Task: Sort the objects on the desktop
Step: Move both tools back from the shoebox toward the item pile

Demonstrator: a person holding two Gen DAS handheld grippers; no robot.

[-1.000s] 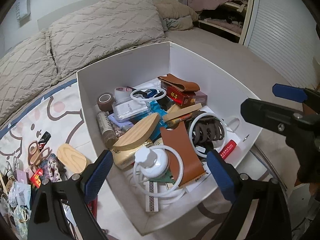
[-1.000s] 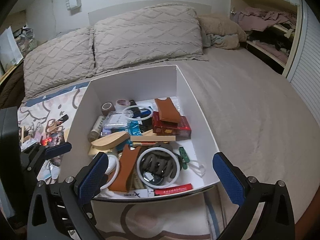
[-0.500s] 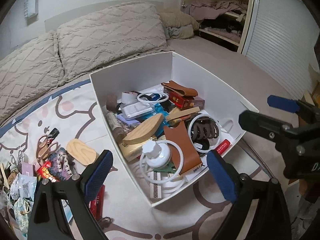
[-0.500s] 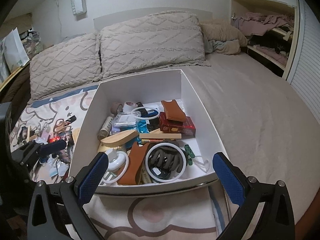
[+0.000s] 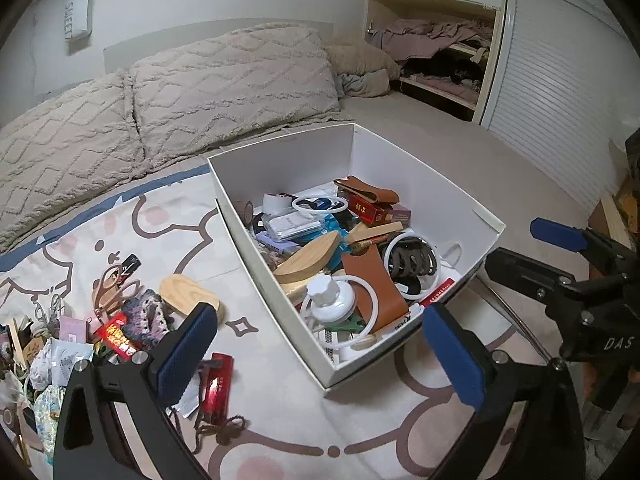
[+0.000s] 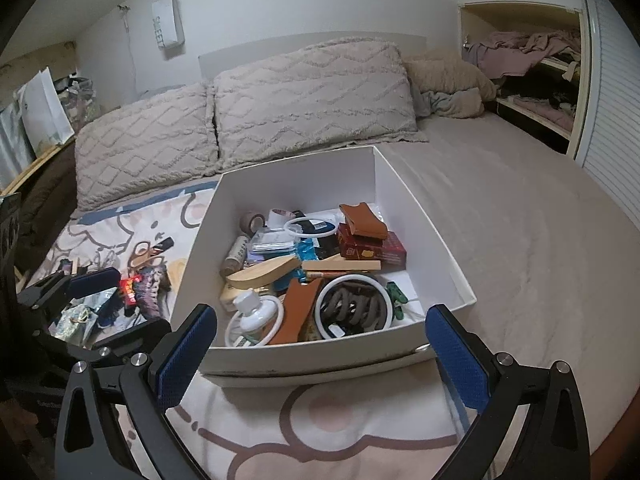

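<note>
Right now both my claws are spread wide and carry nothing: my left gripper (image 5: pixel 316 344) hangs over the printed blanket (image 5: pixel 280 400) by the near corner of the white box (image 5: pixel 280 304), and my right gripper (image 6: pixel 320 348) hovers in front of the box's near wall.

Nearest my left fingers lies a red flat case (image 5: pixel 218 380) on the blanket, beside a tangle of brown cord (image 5: pixel 218 432). I judge the case light, stiff and a little slick, best pinched across its narrow sides; the cord is limp and would need a grab at its bunched middle.

A bit farther left sits the loose pile: a crocheted piece (image 5: pixel 148 316), soft and easy to squeeze anywhere, a red packet (image 5: pixel 118 334), and an oval wooden block (image 5: pixel 188 294), rigid and smooth, so I would take it across its short width.

Inside the box, a white bottle (image 5: pixel 328 300) lies within a white ring (image 5: pixel 340 310), next to a brown leather piece (image 5: pixel 372 288) and a wooden wedge (image 5: pixel 308 258). Farther in sit a red box (image 5: pixel 376 210) and rolls of tape (image 5: pixel 274 202).

Beyond everything are the pillows (image 5: pixel 224 76) at the head of the bed.
</note>
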